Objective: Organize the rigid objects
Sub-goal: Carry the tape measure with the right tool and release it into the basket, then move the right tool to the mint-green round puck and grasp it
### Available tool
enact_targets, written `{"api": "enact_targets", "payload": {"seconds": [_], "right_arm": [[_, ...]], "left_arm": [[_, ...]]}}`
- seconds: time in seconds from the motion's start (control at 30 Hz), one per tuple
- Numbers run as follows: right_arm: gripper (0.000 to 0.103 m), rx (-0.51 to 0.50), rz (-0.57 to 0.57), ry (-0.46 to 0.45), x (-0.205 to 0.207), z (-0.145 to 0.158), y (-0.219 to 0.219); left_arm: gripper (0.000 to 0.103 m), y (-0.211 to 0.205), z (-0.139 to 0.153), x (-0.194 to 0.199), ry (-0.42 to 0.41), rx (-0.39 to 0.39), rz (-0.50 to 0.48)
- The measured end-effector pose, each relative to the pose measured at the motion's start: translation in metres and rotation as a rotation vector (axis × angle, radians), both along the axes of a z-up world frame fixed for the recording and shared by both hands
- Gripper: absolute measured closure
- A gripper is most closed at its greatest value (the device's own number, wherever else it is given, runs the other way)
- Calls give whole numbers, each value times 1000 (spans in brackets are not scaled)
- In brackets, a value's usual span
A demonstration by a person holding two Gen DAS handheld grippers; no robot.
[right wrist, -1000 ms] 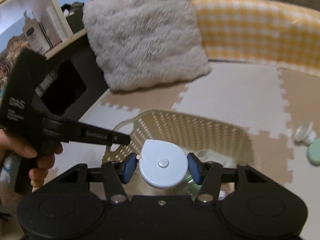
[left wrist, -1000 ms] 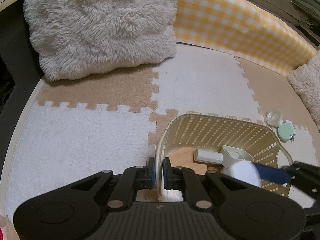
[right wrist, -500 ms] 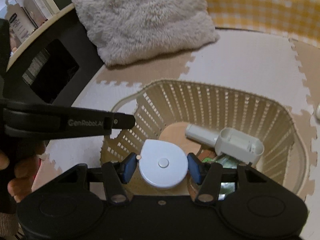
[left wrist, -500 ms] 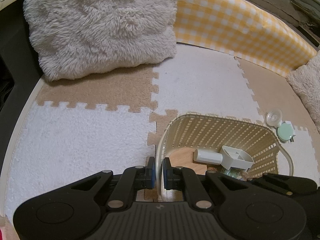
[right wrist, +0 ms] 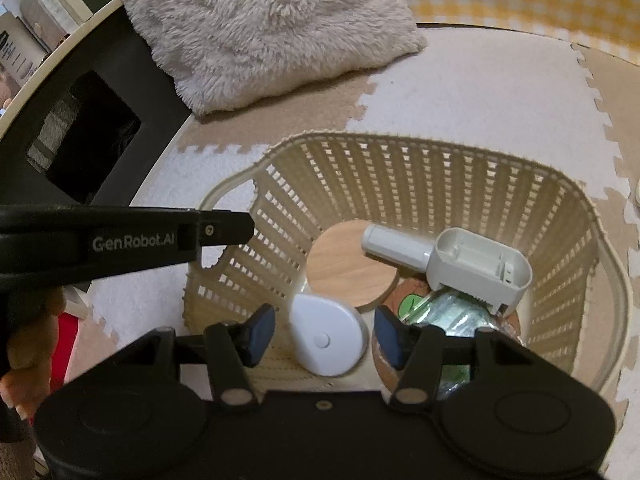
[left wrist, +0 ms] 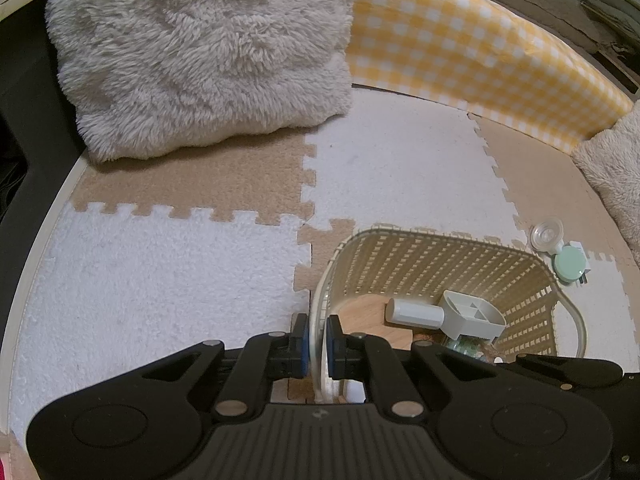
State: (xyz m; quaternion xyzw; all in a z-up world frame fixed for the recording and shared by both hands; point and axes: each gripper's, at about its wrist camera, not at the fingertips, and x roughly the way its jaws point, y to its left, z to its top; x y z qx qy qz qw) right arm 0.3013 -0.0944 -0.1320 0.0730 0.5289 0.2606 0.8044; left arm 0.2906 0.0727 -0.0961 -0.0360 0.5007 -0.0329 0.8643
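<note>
A: Since half a second ago the white tape measure [right wrist: 326, 340] has slipped out from between the blue pads [right wrist: 260, 332]. It looks smaller and tilted now, lying low in the basket [right wrist: 440, 152] at about 6 o'clock in the right wrist view.

B: So that piece counts as put away?

A: I judge so. It seems to rest on the basket floor, touching the edge of the wooden disc [right wrist: 348, 264], which sits at its 12 o'clock.

B: And the right gripper [right wrist: 324, 332]?

A: Its jaws stand moderately spread, with a gap showing on each side of the tape measure. They hold nothing.

B: The left gripper [left wrist: 318, 336]?

A: Its jaws are pressed almost together, pinching the basket's near wall and steadying it on the foam floor mat [left wrist: 160, 280].

B: What else is inside?

A: A pale grey plastic handle with a boxy head [right wrist: 460, 260] at 2 o'clock of the disc, lying over a crinkled foil packet [right wrist: 448, 312].

B: Anything left out?

A: In the left wrist view, a mint-green round item [left wrist: 568, 264] and a clear cap [left wrist: 546, 234] lie on the mat at 2 o'clock of the basket, just outside its rim. Those look like the next candidates.
</note>
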Motion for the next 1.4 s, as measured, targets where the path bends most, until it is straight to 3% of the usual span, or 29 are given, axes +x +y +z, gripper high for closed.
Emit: {"api": "enact_targets", "payload": {"seconds": [0.47,0.73,0.87,1.07,1.17,1.4], "right_arm": [[34,63,-21,-12,-8,20,-13],[28,56,-26,-70,-16,43,-25],[18,66,-34,-97,-23,55,-33],[10,78,-27,-143,-36,75,-46],[4,91,-24,-177,-43,85,-55],[0,72,-18,-280,-60,108,-73]], "left_arm": [[95,0,0,0,0,0,0],[95,1,0,0,0,0,0],[95,1,0,0,0,-1,0],[95,1,0,0,0,-1,0],[95,0,0,0,-1,0,0],[95,0,0,0,-1,0,0]]}}
